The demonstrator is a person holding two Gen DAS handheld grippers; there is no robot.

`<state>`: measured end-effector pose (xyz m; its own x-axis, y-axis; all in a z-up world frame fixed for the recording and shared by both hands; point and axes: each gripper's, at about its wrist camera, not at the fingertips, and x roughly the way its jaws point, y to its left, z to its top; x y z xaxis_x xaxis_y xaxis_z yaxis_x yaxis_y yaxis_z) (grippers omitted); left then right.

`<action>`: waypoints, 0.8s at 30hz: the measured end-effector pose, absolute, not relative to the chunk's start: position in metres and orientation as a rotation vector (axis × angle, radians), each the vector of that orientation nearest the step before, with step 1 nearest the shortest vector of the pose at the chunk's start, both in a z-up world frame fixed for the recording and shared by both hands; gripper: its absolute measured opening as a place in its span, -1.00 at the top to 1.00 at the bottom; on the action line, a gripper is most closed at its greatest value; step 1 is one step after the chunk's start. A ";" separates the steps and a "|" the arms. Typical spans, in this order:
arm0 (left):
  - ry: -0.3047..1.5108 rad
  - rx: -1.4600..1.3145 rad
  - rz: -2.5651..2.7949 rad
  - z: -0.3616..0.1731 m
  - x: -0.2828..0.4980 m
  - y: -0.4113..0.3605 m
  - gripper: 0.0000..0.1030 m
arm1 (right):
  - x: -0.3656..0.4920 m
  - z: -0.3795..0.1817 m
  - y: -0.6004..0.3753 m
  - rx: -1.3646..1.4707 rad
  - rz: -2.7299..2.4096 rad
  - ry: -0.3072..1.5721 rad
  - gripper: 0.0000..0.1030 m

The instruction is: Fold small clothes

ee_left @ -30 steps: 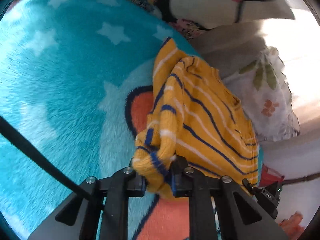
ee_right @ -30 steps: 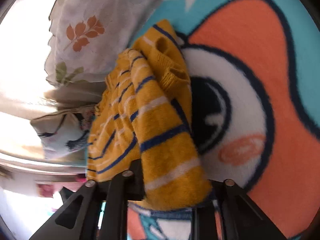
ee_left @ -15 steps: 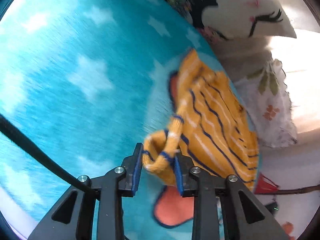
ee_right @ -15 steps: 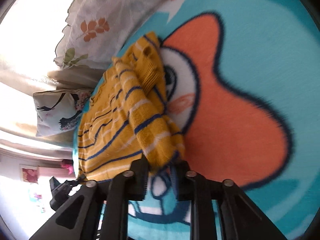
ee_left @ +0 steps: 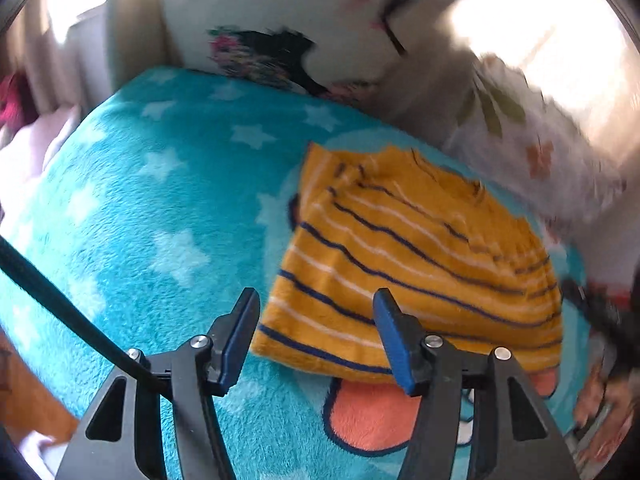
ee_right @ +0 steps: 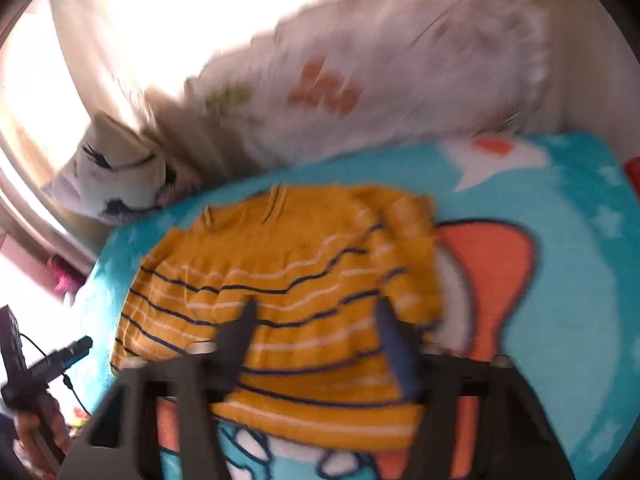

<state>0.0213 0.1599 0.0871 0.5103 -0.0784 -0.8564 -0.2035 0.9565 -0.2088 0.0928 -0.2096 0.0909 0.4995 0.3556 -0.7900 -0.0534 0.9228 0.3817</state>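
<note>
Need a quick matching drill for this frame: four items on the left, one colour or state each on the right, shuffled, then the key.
Items
1. striped sweater
2. fleece blanket
3. left claw
4. face-print pillow

Colour or state
A. turquoise with white stars
B. open, nothing between the pads
C. white with drawn eyelashes
D. mustard yellow, lying folded on the blanket

Pairs: 1-D, 2-A, 3-B, 4-C
</note>
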 end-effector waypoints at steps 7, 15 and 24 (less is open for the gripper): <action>1.084 -0.292 0.070 0.072 0.026 0.158 -0.17 | 0.151 0.035 -0.210 0.256 0.115 1.121 0.52; 1.173 -0.329 0.166 0.036 0.039 0.183 -0.20 | 0.132 0.065 -0.220 0.272 0.056 1.064 0.43; 1.212 -0.506 0.206 0.024 0.032 0.207 -0.26 | 0.086 0.051 -0.196 0.201 0.098 1.099 0.30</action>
